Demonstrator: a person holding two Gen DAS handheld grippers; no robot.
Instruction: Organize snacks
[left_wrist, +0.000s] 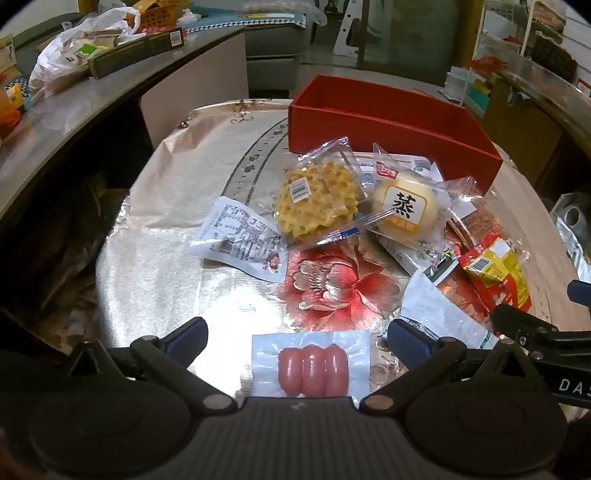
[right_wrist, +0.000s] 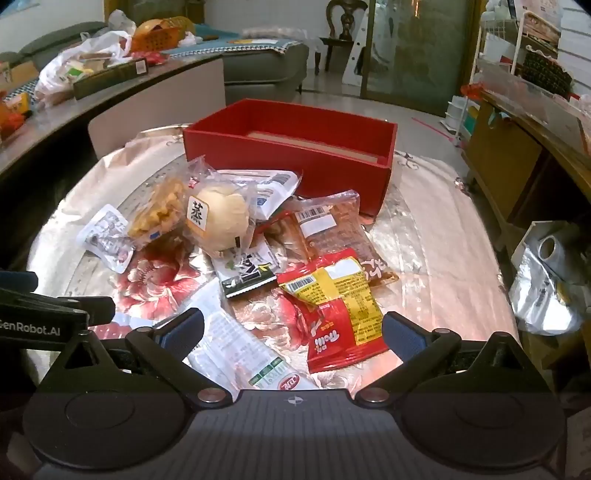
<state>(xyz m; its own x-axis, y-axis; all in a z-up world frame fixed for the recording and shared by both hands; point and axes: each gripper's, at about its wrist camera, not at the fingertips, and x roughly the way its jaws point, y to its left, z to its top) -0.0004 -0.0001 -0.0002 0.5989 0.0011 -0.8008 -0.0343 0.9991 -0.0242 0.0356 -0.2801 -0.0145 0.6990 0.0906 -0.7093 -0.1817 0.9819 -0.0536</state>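
An open red box (left_wrist: 388, 129) (right_wrist: 291, 155) stands at the far side of the round table, with no snacks visible inside it. Wrapped snacks lie in front of it: a waffle pack (left_wrist: 317, 201) (right_wrist: 159, 212), a steamed bun (left_wrist: 404, 205) (right_wrist: 218, 218), a silver pouch (left_wrist: 240, 240) (right_wrist: 107, 238) and a red-and-yellow packet (left_wrist: 495, 269) (right_wrist: 340, 306). My left gripper (left_wrist: 295, 338) is open, hanging above a sausage pack (left_wrist: 312, 363). My right gripper (right_wrist: 291, 330) is open too, over the red-and-yellow packet and a white wrapper (right_wrist: 240, 347), touching neither.
A floral foil-like cloth (left_wrist: 166, 221) covers the table. A brown cake pack (right_wrist: 332, 236) and a dark green sachet (right_wrist: 247, 275) lie mid-pile. A long cluttered counter (left_wrist: 74, 85) curves along the left. A silver bag (right_wrist: 546, 280) sits off the table's right edge.
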